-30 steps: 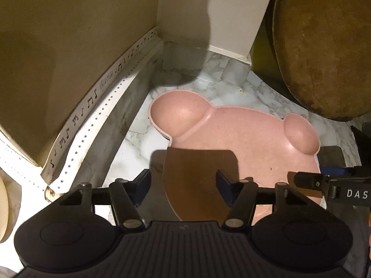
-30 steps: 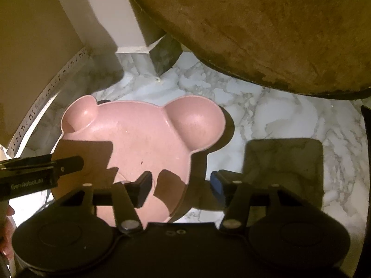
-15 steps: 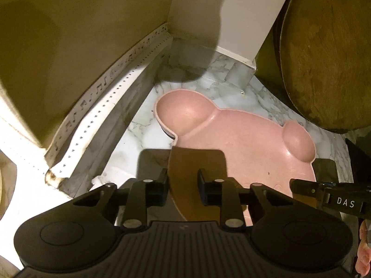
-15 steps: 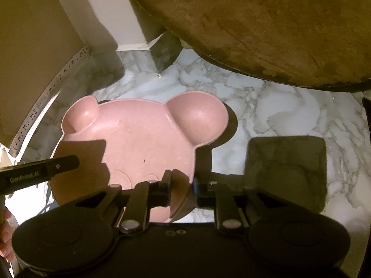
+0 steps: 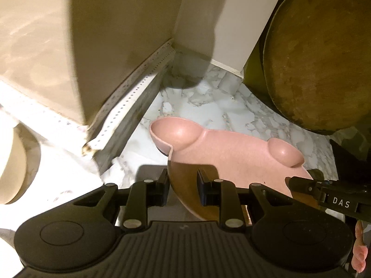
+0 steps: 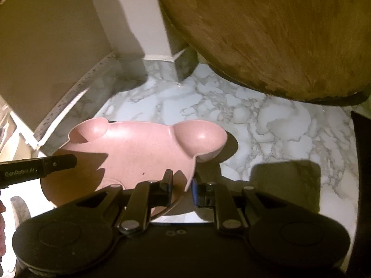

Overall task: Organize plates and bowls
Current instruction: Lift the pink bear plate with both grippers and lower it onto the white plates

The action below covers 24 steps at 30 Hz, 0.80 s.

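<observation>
A pink bear-shaped plate (image 5: 231, 155) with two round ear wells is held between both grippers, its near edge raised off the marble counter (image 5: 208, 102). My left gripper (image 5: 182, 188) is shut on the plate's left rim. My right gripper (image 6: 182, 188) is shut on its right rim, and the plate (image 6: 139, 148) tilts with its ears toward the far wall. Each gripper's tip shows in the other's view: the right one (image 5: 320, 190) and the left one (image 6: 46, 166).
A large round wooden board (image 5: 320, 53) leans against the wall at the right, also overhead in the right wrist view (image 6: 278, 30). A beige box (image 5: 69, 46) with a patterned trim strip (image 5: 129, 97) stands at the left. A white pillar (image 5: 222, 23) is at the back.
Both grippers went from open to shut on the plate's opposite rims. The plate's near side has since lifted and tilted, and both cameras have risen and drawn back.
</observation>
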Available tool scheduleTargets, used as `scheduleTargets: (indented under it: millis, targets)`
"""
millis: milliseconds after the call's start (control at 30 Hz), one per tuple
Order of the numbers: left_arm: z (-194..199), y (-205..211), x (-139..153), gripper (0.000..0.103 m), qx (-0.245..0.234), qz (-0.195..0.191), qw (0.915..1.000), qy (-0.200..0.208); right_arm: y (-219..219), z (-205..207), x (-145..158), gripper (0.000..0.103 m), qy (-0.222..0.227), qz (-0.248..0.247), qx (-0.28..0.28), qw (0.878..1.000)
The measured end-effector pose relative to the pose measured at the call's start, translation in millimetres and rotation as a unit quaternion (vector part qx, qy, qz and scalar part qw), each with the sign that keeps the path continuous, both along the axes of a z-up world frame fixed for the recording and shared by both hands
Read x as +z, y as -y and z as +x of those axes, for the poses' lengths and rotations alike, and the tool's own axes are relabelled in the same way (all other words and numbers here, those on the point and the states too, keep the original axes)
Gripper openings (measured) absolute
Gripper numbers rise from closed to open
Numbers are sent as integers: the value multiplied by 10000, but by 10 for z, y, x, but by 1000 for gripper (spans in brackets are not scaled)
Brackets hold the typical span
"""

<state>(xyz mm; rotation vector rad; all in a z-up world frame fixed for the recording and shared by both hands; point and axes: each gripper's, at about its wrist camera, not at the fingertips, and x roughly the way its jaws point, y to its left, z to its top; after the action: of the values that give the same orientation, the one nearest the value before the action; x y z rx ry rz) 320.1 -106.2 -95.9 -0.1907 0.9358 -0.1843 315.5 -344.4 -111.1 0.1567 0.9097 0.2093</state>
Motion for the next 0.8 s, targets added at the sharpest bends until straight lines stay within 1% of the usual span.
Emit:
scheduleTargets:
  millis: [267, 567, 800]
  targets:
    - [-373, -168, 218, 24, 47, -48, 9999, 128, -134, -331, 214, 17, 192, -1, 174, 9997]
    - [-890, -493, 661, 24, 260, -78, 9986, 457, -384, -738, 579, 17, 538, 101, 426, 9976]
    - [-1316, -801, 942, 24, 393, 25, 9970, 668, -667, -1032, 875, 16, 803, 191, 788, 9935]
